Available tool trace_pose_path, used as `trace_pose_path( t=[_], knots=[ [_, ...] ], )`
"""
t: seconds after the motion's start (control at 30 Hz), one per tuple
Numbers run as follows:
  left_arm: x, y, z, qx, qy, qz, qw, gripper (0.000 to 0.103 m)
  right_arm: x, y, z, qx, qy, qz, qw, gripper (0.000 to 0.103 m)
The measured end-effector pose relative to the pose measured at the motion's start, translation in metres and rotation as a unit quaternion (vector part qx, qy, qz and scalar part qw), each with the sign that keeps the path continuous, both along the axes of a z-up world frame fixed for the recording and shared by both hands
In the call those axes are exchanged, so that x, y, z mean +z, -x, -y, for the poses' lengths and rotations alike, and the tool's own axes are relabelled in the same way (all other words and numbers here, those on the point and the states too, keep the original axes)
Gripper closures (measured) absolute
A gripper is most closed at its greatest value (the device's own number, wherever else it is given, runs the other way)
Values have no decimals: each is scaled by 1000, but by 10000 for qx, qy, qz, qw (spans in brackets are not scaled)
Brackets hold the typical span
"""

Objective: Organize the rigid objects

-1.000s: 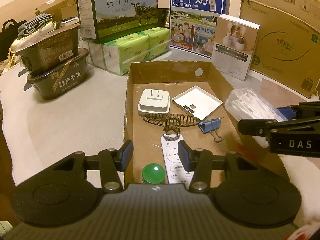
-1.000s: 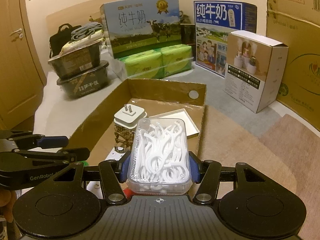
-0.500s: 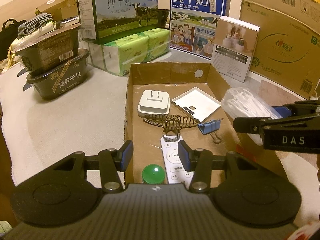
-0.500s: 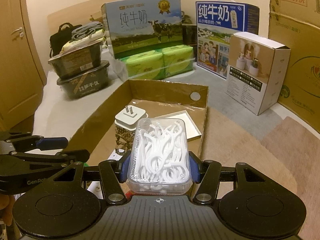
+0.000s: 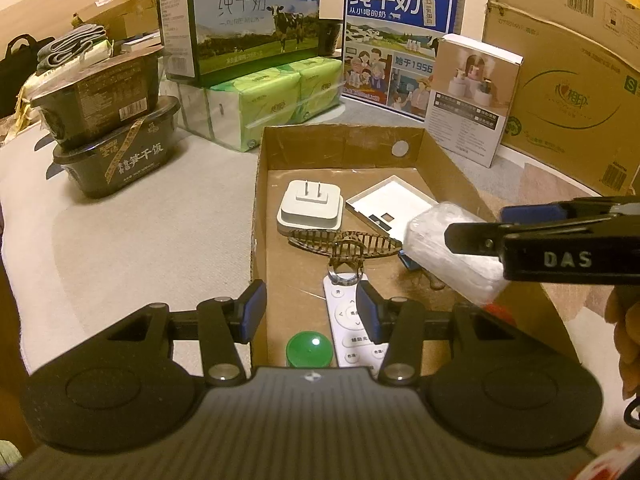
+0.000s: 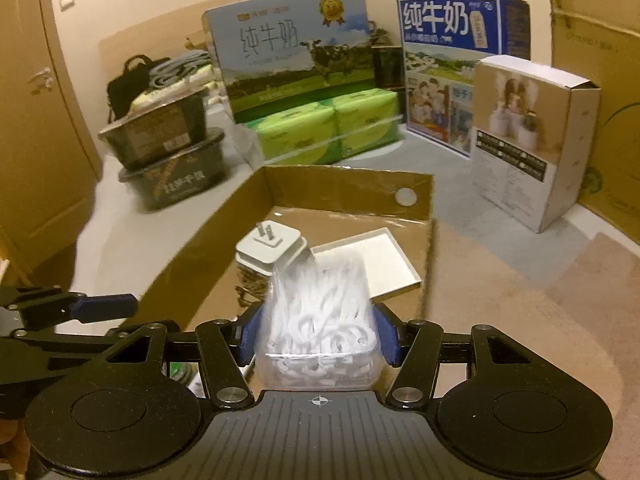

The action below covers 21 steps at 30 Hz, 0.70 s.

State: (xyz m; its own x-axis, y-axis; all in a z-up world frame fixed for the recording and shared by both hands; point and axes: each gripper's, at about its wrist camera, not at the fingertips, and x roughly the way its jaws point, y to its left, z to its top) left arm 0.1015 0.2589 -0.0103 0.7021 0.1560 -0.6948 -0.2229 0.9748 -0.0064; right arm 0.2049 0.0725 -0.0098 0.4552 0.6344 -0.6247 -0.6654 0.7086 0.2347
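Note:
My right gripper (image 6: 318, 332) is shut on a clear plastic box of white floss picks (image 6: 320, 320) and holds it above the open cardboard tray (image 6: 348, 188); the box also shows in the left wrist view (image 5: 444, 248), over the tray's right side. The tray (image 5: 340, 144) holds a white plug adapter (image 5: 310, 208), a shallow white lid (image 5: 390, 206), a brown hair claw (image 5: 346, 244), a white remote (image 5: 352, 320) and a green cap (image 5: 309, 348). My left gripper (image 5: 310, 312) is open and empty above the tray's near left corner.
Two stacked black food tubs (image 5: 112, 136) stand at the left. Green tissue packs (image 5: 276, 100) and milk cartons (image 5: 400, 40) stand behind the tray. A white product box (image 5: 472, 96) and a big cardboard carton (image 5: 568, 80) stand at the right.
My right gripper has carried the floss pick box leftward, from beside the tray's right wall to above the tray's inside. The left gripper has stayed still and open.

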Motion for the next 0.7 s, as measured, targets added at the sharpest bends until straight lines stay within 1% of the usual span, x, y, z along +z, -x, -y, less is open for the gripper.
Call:
trace_pose_path(
  t=[0.03,0.07,0.33,0.4,0.43,0.47,0.57,0.7],
  knots=[
    [0,1,0,-3,4,5,10000,57,0,2,3,-31,-23,45,10000,26],
    [0,2,1,0,13,12,10000,57,0,3,6,-70,-45,59,9999,25],
    [5,15,8,51,125,82,9999,48,4,20,32,-288,-143,-89,9994,25],
    [7,19,10,67,142,102,9998,44,7,26,37,-348,-160,-112,9992,25],
    [8,21,11,78,151,127,9998,40,8,29,40,-354,-166,-136,9991,25],
    [10,24,13,81,150,147,9997,38,9,32,42,-346,-174,-155,9991,25],
    [15,32,17,87,154,196,9997,33,12,42,46,-346,-138,-170,9992,25],
    [21,45,23,89,108,235,9996,29,16,56,52,-360,-101,-161,9992,25]
  ],
)
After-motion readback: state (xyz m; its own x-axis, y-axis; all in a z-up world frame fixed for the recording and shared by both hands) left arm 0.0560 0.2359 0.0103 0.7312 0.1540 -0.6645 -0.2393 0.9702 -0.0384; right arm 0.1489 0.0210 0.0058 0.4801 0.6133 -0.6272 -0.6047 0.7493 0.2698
